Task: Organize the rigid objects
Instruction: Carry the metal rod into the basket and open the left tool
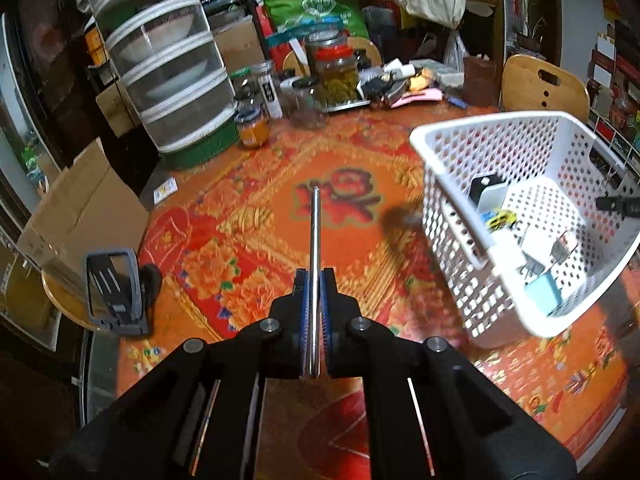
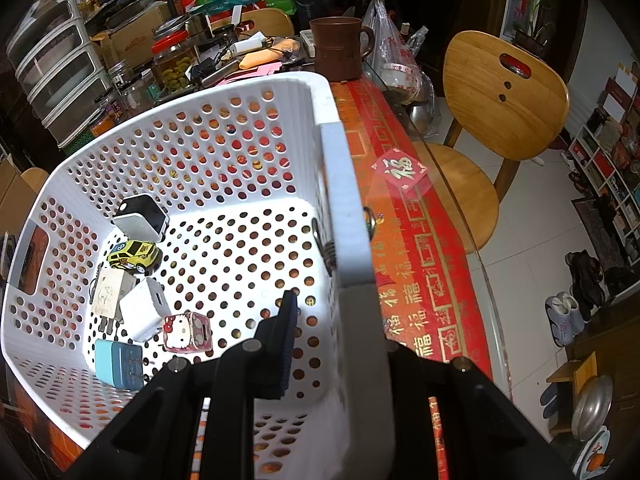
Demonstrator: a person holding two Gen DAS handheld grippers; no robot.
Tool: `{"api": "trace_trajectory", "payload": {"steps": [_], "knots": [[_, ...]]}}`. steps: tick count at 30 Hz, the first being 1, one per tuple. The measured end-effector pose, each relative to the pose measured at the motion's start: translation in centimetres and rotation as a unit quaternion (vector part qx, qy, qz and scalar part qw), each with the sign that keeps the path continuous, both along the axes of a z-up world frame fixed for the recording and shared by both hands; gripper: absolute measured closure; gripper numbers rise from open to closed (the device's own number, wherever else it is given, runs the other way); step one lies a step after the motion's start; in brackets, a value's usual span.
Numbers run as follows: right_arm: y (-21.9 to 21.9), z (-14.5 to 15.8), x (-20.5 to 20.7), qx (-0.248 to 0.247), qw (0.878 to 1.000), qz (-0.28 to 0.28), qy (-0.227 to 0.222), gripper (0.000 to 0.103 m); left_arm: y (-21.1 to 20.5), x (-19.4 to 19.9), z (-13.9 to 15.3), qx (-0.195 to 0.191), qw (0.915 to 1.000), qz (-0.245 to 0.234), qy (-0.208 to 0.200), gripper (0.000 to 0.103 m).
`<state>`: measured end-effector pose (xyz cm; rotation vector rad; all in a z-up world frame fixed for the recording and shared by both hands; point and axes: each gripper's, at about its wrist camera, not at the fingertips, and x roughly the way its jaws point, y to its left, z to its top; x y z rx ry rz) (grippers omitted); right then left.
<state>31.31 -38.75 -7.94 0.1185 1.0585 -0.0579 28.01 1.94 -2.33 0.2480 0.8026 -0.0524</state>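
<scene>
My left gripper (image 1: 316, 280) is shut on a thin metal rod (image 1: 315, 248) that points forward above the orange patterned tablecloth. To its right stands a white perforated basket (image 1: 448, 136). My right gripper (image 2: 332, 304) is shut on the basket's right rim (image 2: 348, 216), one finger (image 2: 286, 332) inside and the other hidden outside the wall; the basket looks tilted. Inside lie a yellow toy car (image 2: 134, 256), a white charger (image 2: 144, 308), a Hello Kitty box (image 2: 186, 332), a blue charger (image 2: 118, 364) and a black and white cube (image 2: 140, 218).
A grey phone stand (image 1: 114, 292) sits at the table's left edge beside a cardboard box (image 1: 80, 216). Jars (image 1: 336, 76), a stacked food cover (image 1: 160, 60) and clutter line the back. A brown mug (image 2: 340, 48) and wooden chair (image 2: 504, 96) stand beyond the basket.
</scene>
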Motion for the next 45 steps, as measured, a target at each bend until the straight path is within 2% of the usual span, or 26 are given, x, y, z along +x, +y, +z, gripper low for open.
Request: {"api": "trace_trajectory", "payload": {"steps": [11,20,26,32,40,41,42,43,44,45], "knots": [[0.0,0.0,0.0,0.0,1.0,0.0,0.0,0.081,-5.9,0.3,4.2,0.01,0.9989,-0.034,-0.03,0.098],[0.1,0.0,0.0,-0.001,1.0,0.0,0.0,0.081,-12.5,1.1,5.5,0.007,0.9959,-0.083,-0.035,0.098],[0.1,0.0,0.0,0.0,1.0,0.0,0.0,0.081,-16.8,2.0,4.2,0.012,0.9931,-0.116,-0.018,0.098],[0.1,0.0,0.0,0.0,1.0,0.0,0.0,0.081,-19.7,3.1,1.2,0.012,0.9903,-0.138,0.013,0.098],[0.1,0.0,0.0,-0.001,1.0,0.0,0.0,0.081,-19.9,3.7,-0.7,-0.004,0.9905,-0.134,0.029,0.097],[0.1,0.0,0.0,-0.001,1.0,0.0,0.0,0.081,-19.8,3.9,-0.8,-0.008,0.9908,-0.131,0.032,0.088],[0.1,0.0,0.0,-0.001,1.0,0.0,0.001,0.081,-19.5,4.0,-0.8,-0.007,0.9918,-0.124,0.031,0.061],[0.2,0.0,0.0,-0.001,1.0,0.0,0.001,0.081,-19.2,4.0,-0.8,-0.003,0.9932,-0.115,0.022,0.04],[0.4,0.0,0.0,-0.002,1.0,0.001,0.001,0.081,-18.8,3.8,-0.5,0.0,0.9943,-0.107,0.004,0.009],[0.4,0.0,0.0,-0.002,1.0,0.001,0.001,0.081,-18.5,3.4,-0.1,0.003,0.9944,-0.105,-0.012,0.001]]}}
